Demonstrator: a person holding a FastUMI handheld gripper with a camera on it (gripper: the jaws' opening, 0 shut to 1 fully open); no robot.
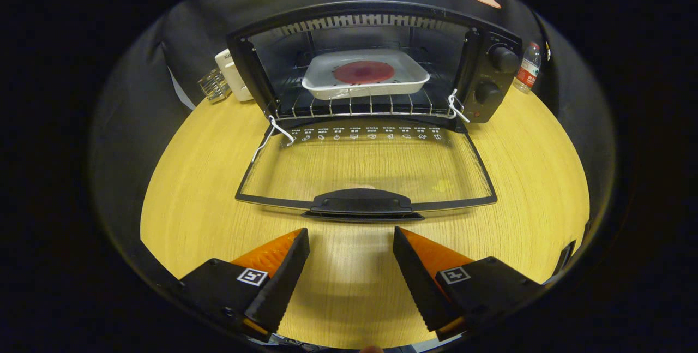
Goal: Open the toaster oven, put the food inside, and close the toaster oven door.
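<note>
With the white tray (364, 76) of food (363, 72) already on the rack inside the toaster oven (376, 64), only closing remains. The gripper (351, 249) hovers with jaws wide apart and empty, just short of the lowered glass door's handle (362, 203). Next, the jaws likely must get under that handle and lift; bare bench (180, 189) flanks the door on both sides.

Toaster oven (376, 64): I saw it black, standing at the table's far side.
Door (365, 170): glass, dropped flat open toward me (handle (362, 203) nearest).
Food (363, 72): a dark red disc in a white tray (327, 83) on the rack inside.
</note>
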